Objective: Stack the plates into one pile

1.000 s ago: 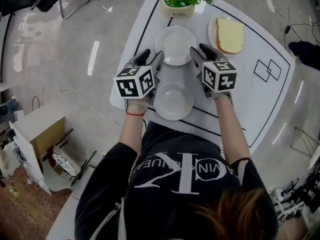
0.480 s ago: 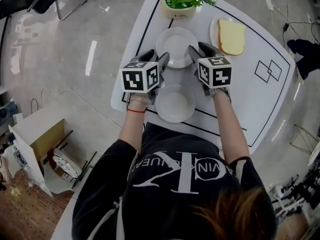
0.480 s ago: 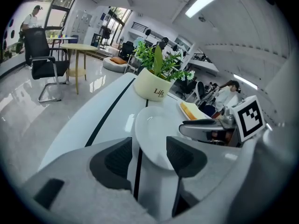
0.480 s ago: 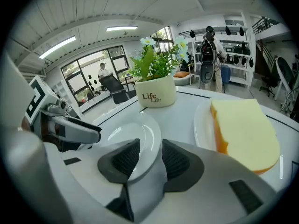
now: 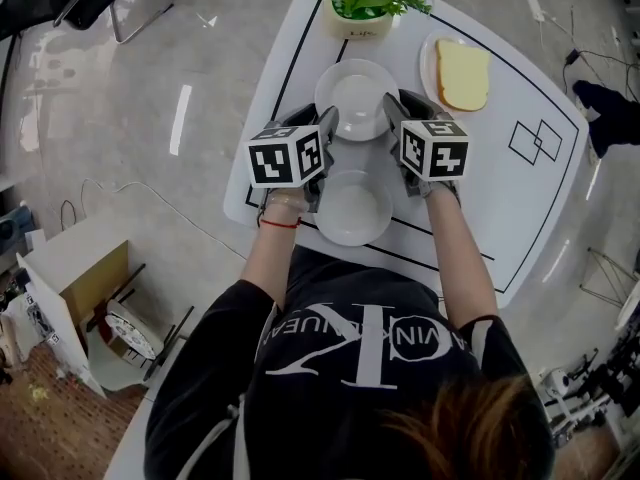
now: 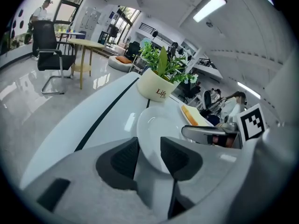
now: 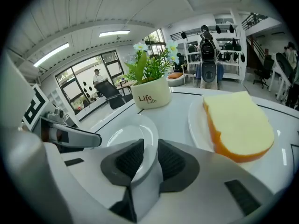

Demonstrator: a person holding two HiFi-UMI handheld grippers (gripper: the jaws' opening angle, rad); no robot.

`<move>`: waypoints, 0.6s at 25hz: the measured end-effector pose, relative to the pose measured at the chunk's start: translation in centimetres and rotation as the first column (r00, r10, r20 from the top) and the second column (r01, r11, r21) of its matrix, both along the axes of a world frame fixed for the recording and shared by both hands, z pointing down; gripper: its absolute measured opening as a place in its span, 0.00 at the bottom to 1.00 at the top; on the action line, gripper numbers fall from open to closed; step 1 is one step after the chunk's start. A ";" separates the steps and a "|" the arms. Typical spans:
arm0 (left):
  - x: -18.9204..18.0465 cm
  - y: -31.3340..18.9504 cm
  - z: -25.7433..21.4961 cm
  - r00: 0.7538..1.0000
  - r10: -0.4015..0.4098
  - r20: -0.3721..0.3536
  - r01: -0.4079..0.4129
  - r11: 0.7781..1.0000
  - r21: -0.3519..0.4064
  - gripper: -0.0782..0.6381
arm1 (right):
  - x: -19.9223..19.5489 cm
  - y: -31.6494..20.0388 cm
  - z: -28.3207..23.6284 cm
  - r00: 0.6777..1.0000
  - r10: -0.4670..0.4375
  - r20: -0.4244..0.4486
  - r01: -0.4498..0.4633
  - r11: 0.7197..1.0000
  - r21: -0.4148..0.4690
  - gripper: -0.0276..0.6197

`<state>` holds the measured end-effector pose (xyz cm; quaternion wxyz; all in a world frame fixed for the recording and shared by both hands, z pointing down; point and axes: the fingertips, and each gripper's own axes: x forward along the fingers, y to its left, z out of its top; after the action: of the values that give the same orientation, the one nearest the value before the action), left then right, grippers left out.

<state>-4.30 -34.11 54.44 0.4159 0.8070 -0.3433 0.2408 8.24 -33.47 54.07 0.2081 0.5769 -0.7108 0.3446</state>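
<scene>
Your left gripper (image 5: 323,126) and right gripper (image 5: 392,113) have just closed their jaws on opposite rims of the far plate (image 5: 356,93) (round, flat, face up), beyond the near plate (image 5: 352,208) on the table (image 5: 520,203).

Bright, even light; ceiling strip lights (image 6: 212,7) glaring, streaking the glossy floor (image 5: 183,118); far plate (image 6: 156,125) gleaming; gripper views bulging, darkening at edges.

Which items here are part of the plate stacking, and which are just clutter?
Job: far plate, its rim clamped by the left gripper and the right gripper, whose jaws have both just been closing; near plate, untouched.
Lying about: potted plant; plate with a bread slice (loaded, probably not for the pile).
</scene>
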 end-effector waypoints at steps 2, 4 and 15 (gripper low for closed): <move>-0.3 0.1 -0.3 1.000 -0.007 -0.002 0.007 1.000 0.009 0.30 | 0.0 0.4 -0.2 1.000 0.022 0.018 -0.022 1.000 0.014 0.18; -0.5 0.3 -0.6 1.000 -0.016 -0.007 0.016 1.000 0.019 0.28 | -0.1 0.8 -0.6 0.999 0.036 0.026 -0.036 0.999 0.030 0.18; -0.9 2.0 -2.4 0.999 -0.005 -0.033 0.008 0.997 0.075 0.28 | -0.1 2.5 -3.7 0.993 0.086 0.084 -0.098 0.984 0.146 0.14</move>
<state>-5.20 -32.13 51.99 0.3916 0.8248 -0.3478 0.2130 8.14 -30.99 50.38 0.1204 0.6093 -0.7148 0.3213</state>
